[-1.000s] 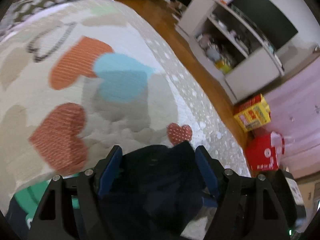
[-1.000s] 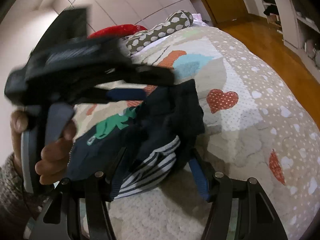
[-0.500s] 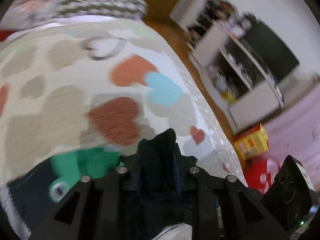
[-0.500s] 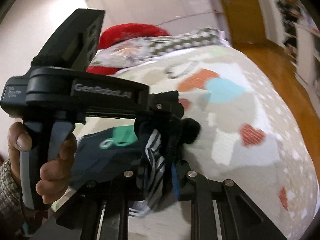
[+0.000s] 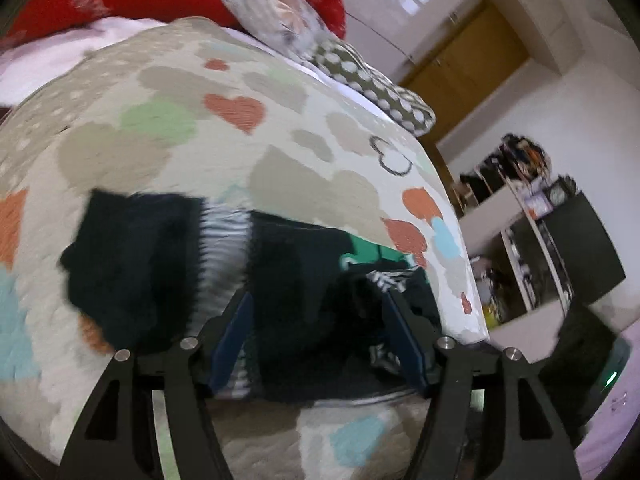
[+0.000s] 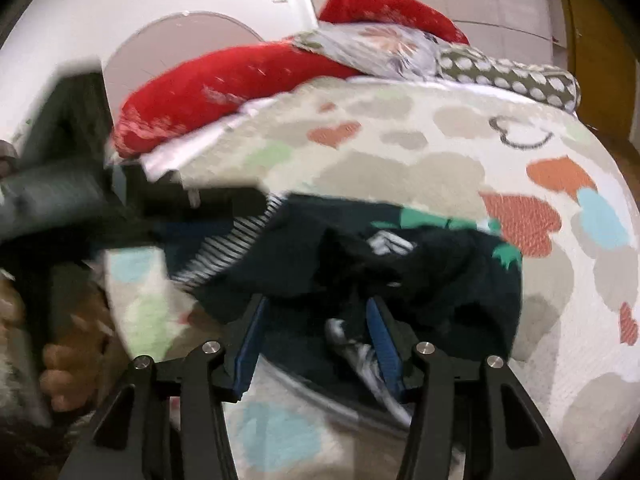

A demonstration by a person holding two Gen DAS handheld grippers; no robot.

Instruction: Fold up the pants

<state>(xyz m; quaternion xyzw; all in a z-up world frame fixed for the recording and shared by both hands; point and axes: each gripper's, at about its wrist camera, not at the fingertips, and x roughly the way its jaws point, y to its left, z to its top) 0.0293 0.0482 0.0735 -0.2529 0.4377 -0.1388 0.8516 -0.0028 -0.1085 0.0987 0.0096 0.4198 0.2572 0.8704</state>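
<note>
Nearest in the left wrist view, the left gripper (image 5: 320,336) is being held with its blue-padded jaws spread wide, and dark cloth of the pants (image 5: 296,280) is being seen between them; whether that cloth is actually being gripped cannot be told, as the fingers are standing apart from it on both sides. In the right wrist view, the right gripper (image 6: 316,332) is likewise being held parted, its jaws set to either side of a bunched fold of the pants (image 6: 432,272), with a striped lining being shown just inside the right-hand finger; a firm hold is not being shown there either. The pants are being seen lying crumpled on the bed (image 6: 460,152), dark navy with a striped band and a green print, spread across the heart-patterned quilt. At the left edge of the right wrist view, the blurred body of the other handheld unit is being seen, with the person's hand (image 6: 68,364) wrapped around its grip. Farther back, a red pillow (image 6: 224,88) and a dotted bolster (image 6: 520,76) are being seen at the head of the bed. Farthest off in the left wrist view, a white shelf unit (image 5: 532,240) is being seen against the wall.
</note>
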